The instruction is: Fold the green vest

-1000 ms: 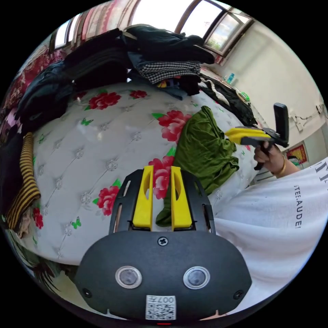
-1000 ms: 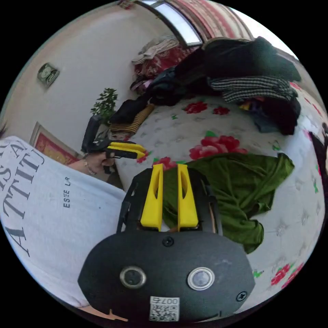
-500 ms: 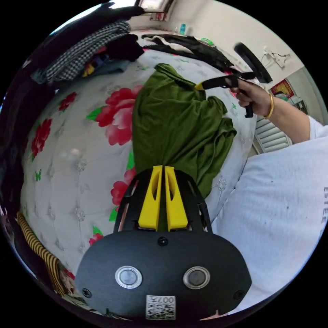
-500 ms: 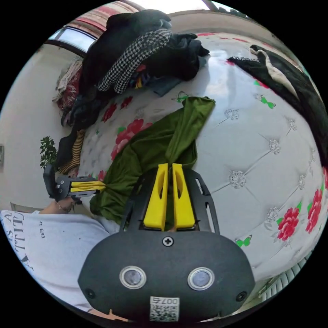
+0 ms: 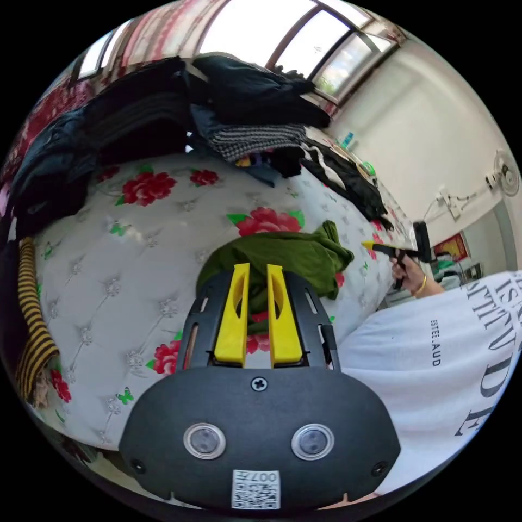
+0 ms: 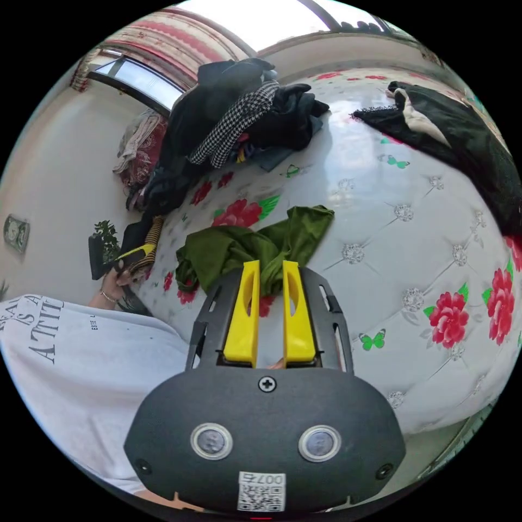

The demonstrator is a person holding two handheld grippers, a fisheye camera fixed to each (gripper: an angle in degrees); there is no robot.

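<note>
Bright daylight, sharp focus.
Windows (image 5: pixel 283 38) blown out; glare on mattress (image 6: pixel 348 125); fisheye bending edges, black corners.

The bed (image 5: pixel 109 261) carries everything here: a white tufted cover, buttoned in a diamond pattern and printed with red flowers and small green butterflies. The green vest (image 5: pixel 283 258) lies bunched in a crumpled heap near the near edge, one flap reaching out toward the middle of the bed (image 6: pixel 380 261). At the far side a pile of dark clothes (image 5: pixel 163 103) is stacked high, with a black-and-white checked garment (image 5: pixel 255 136) folded into it. A black garment with a pale lining (image 6: pixel 451 130) is spread along one edge, well apart from the vest (image 6: pixel 244 247). A yellow-and-black striped piece (image 5: pixel 32 321) hangs over another edge.
</note>
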